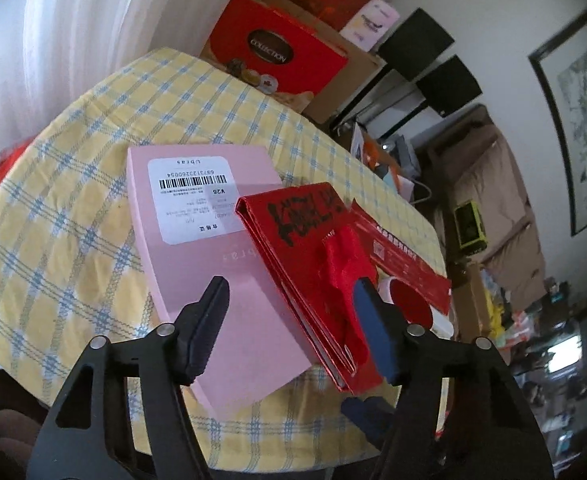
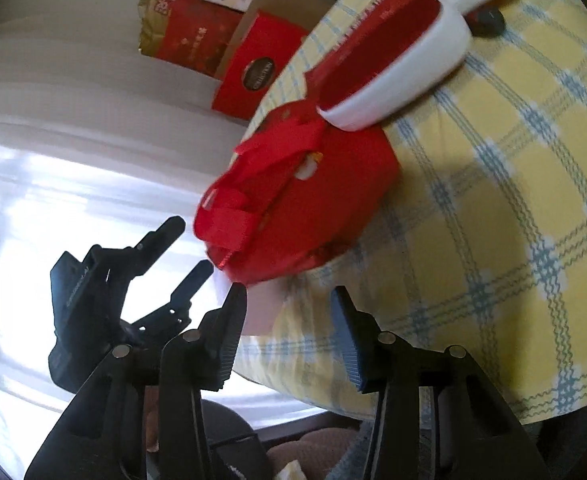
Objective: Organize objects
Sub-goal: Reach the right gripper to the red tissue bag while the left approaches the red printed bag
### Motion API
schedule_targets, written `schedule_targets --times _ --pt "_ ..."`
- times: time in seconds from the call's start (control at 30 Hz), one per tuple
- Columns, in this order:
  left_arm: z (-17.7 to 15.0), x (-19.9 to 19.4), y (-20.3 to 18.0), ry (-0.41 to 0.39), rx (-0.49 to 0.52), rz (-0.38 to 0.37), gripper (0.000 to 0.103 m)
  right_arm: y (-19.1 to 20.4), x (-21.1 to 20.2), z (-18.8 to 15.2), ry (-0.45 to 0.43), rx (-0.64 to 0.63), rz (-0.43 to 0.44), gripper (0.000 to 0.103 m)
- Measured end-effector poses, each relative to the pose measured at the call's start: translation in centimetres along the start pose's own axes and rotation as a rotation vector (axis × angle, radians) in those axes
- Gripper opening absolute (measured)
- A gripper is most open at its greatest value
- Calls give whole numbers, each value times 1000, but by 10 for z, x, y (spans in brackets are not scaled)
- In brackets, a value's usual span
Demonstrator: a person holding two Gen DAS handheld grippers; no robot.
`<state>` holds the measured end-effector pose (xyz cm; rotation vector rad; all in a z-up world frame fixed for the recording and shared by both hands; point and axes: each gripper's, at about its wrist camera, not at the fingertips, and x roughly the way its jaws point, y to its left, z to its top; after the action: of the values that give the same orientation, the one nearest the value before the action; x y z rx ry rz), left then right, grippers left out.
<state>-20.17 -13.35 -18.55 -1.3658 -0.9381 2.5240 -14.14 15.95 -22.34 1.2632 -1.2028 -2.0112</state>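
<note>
Slippage is the risk: the red folded bag (image 1: 313, 264), lying half on the pink box (image 1: 213, 248) at the table (image 1: 73, 220) edge, sits between the left gripper's (image 1: 293, 320) part-open jaws ungripped, while the right gripper (image 2: 289, 320) is held empty, narrowly open.

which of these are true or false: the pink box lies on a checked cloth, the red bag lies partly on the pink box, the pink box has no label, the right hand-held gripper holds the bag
1. The pink box lies on a checked tablecloth: true.
2. The red bag lies partly on the pink box: true.
3. The pink box has no label: false, a white barcode label is on it.
4. The right hand-held gripper holds the bag: false, its jaws are empty.
</note>
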Motion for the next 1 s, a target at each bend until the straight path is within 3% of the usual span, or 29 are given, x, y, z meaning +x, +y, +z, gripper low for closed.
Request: schedule_targets --times 0.3,0.43,0.57,0.8,1.0 --pt "2 3 9 -32 -48 -39 59 -8 14 15 -6 39 86 37" --pt "2 2 8 -35 -47 -29 59 -8 24 18 9 46 149 19" --pt "2 -1 7 -43 -52 -19 59 -15 14 13 5 51 185 11" --pt "-2 -18 4 -46 -31 5 59 -22 -22 -9 64 10 168 9" --pt "-26 -28 -13 1 59 32 59 -25 -60 -9 109 -82 67 9"
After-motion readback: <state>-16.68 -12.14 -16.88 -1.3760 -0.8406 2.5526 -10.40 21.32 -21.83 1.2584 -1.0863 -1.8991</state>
